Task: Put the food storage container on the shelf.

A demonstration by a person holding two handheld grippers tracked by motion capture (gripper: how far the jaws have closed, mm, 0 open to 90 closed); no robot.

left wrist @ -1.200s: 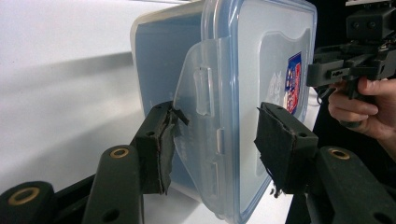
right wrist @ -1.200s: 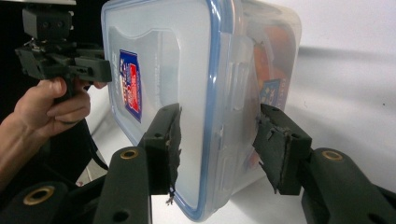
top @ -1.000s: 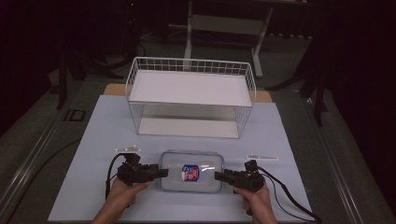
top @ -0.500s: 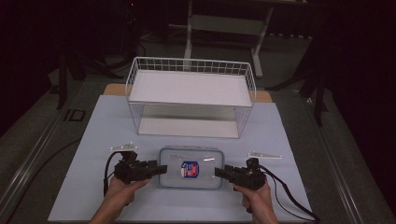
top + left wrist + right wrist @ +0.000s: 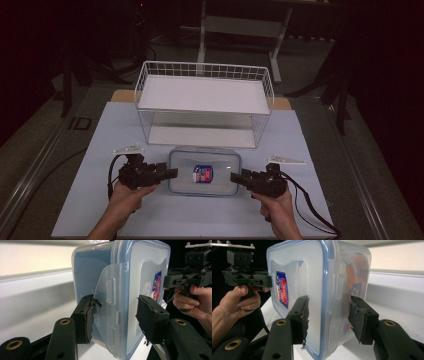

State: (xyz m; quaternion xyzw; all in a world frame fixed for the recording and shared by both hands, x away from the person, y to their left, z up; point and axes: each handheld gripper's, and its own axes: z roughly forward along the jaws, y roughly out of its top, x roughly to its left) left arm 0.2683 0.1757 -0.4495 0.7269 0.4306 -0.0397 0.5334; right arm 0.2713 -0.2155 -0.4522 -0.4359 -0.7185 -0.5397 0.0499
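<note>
A clear plastic container (image 5: pixel 204 172) with a blue-rimmed lid lay flat on the pale blue counter (image 5: pixel 100 130), near its near edge and just in front of a white wire shelf rack (image 5: pixel 205 102). The left gripper (image 5: pixel 170 173) came in at the container's left end and the right gripper (image 5: pixel 235 176) at its right end, each held in a person's hand. In the left gripper view the jaws stood open on either side of the container's side latch (image 5: pixel 110 307); the left pad (image 5: pixel 86 316) looked to be touching or nearly touching the wall, while the right pad sat clear of the lid. In the right gripper view the jaws likewise straddled the container's edge (image 5: pixel 325 302), spread apart with a gap on both sides, not clamped. The lid carried a red, white and blue label (image 5: pixel 202 174); its writing was too small to read. A second sticker showed on the container's base (image 5: pixel 356 288), also unreadable.
</note>
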